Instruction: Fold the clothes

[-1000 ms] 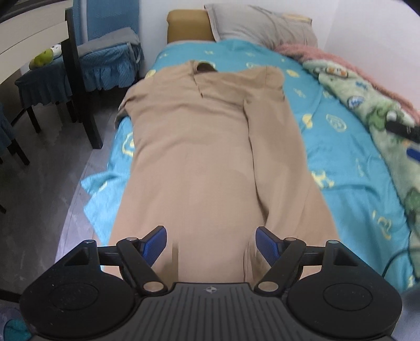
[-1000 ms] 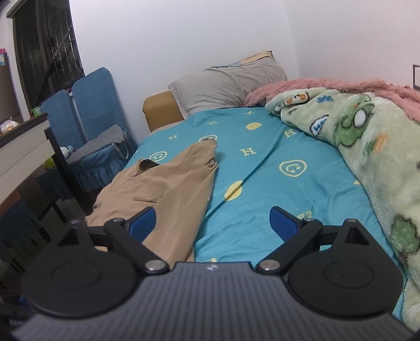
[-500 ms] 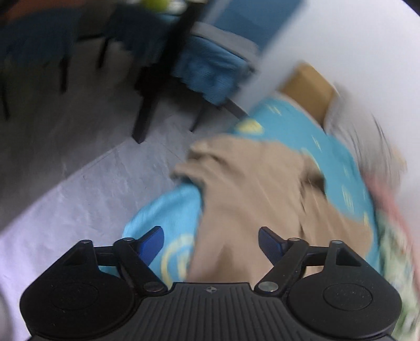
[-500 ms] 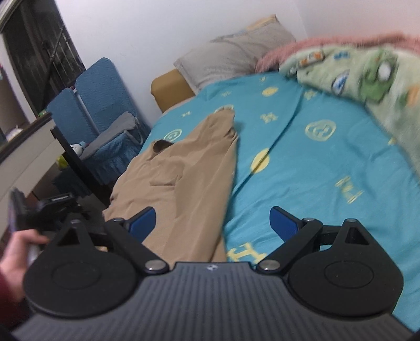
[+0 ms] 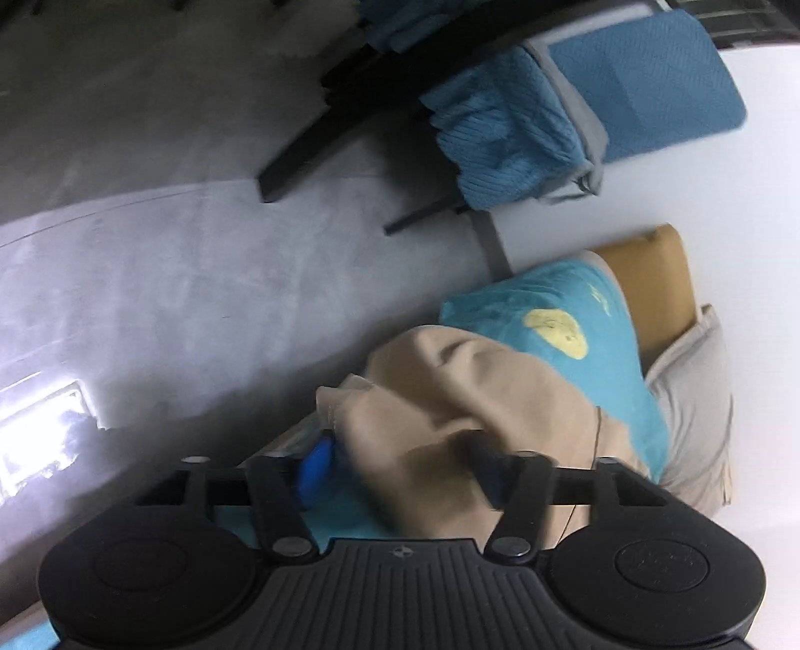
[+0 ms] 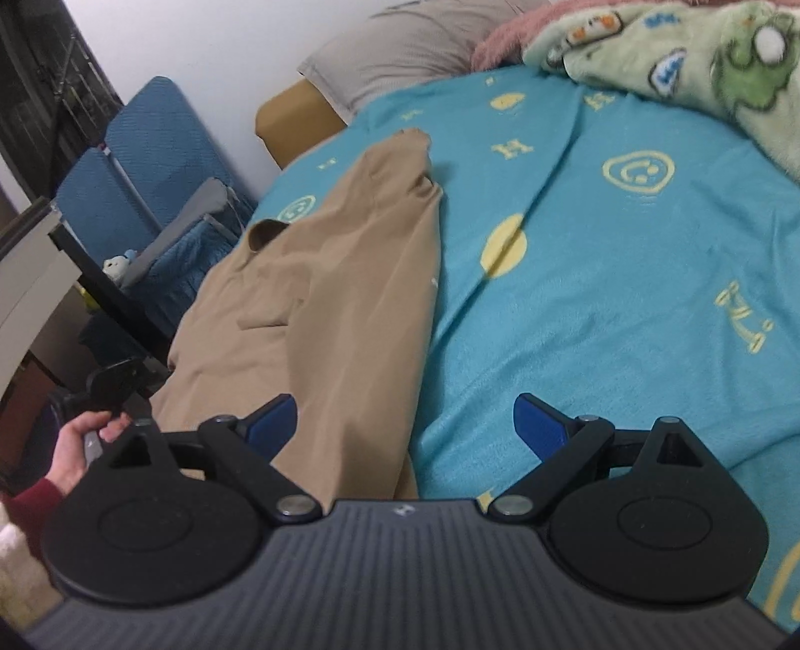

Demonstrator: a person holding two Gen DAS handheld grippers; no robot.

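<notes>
Left gripper [image 5: 400, 467] has just been closing its jaws on a bunched fold of the tan garment [image 5: 450, 415] at the bed's edge; cloth fills the gap between the blue pads [image 5: 316, 462], though whether they already pinch it I cannot tell, as the frame is blurred. Right gripper [image 6: 405, 425] hangs with its jaws spread wide and nothing clamped, its left pad over the garment's lower part and its right pad over bare sheet. That garment lies lengthwise along the near side of the bed, on the turquoise sheet [image 6: 600, 260] with yellow smiley prints. In the right wrist view a hand [image 6: 80, 450] in a red sleeve holds the other gripper's handle beside the cloth. Farther out sit a grey pillow [image 6: 400, 45], a green cartoon blanket [image 6: 700, 65] and blue chairs [image 6: 150, 170].
</notes>
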